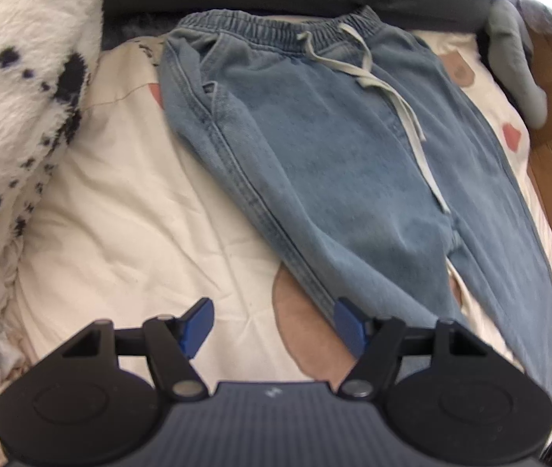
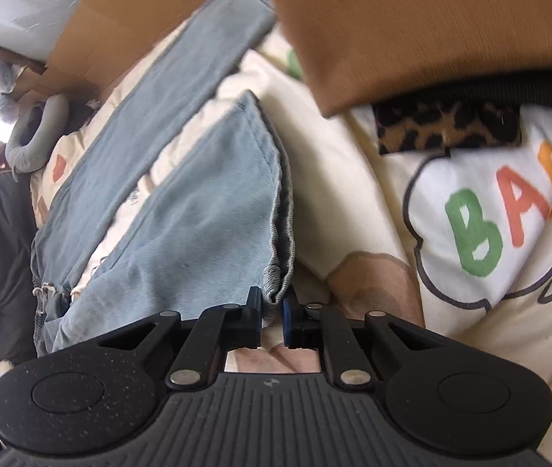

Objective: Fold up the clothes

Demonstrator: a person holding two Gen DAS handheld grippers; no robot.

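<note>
Fingers (image 1: 198,325) of left gripper (image 1: 274,325) are spread wide w/ nothing between them, held over the cream quilt (image 1: 128,210); jeans (image 1: 334,148) are laid flat at 12–3 o'clock, waistband at 12, drawstring (image 1: 396,105) trailing toward 5. A spotted fluffy blanket (image 1: 15,78) is seen at 10. Right gripper (image 2: 273,307) is clenched on the hem of a jeans leg; "BABY" print (image 2: 509,210) is seen at 3, cardboard (image 2: 412,19) at 1.

One pair of light blue denim drawstring trousers (image 1: 334,148) is lying on one cream printed bedcover (image 1: 128,202), beside one white black-spotted fluffy blanket (image 1: 15,78).
</note>
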